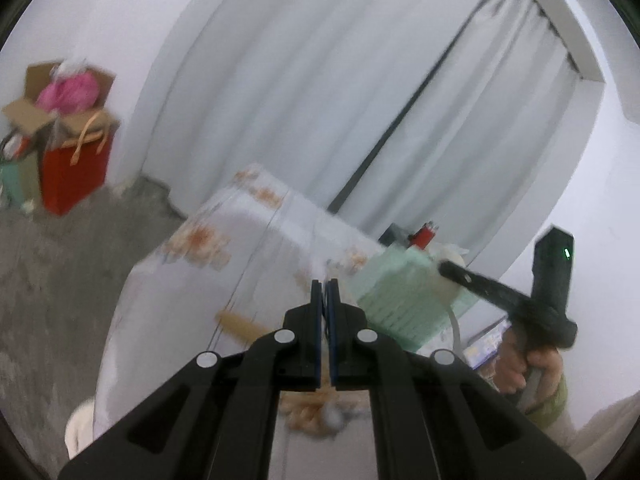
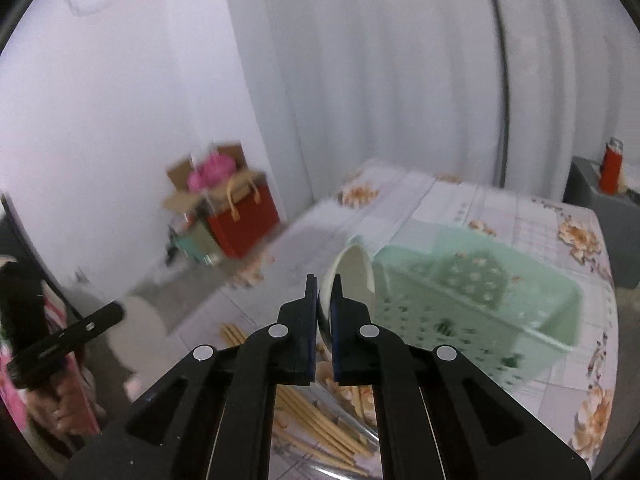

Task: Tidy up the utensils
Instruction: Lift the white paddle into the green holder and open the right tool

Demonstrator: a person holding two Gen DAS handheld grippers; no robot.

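Observation:
My right gripper [image 2: 324, 280] is shut on the rim of a white bowl [image 2: 354, 276] and holds it tilted in the air beside a pale green perforated basket [image 2: 480, 292] on the flower-print table. Several wooden chopsticks [image 2: 320, 424] lie on the table below it. In the left wrist view my left gripper [image 1: 325, 285] is shut with nothing between its pads, above the table. The green basket [image 1: 396, 292] is to its right, with the other gripper [image 1: 516, 300] and the hand beyond. A wooden chopstick bundle [image 1: 240, 326] lies left of the fingers.
The table [image 2: 500, 208] has a floral cloth and drops off at its left edge to a grey floor. A red bag and cardboard box [image 2: 236, 216] stand by the wall. A red bottle [image 2: 612, 170] sits on a grey stand at the right. White curtains hang behind.

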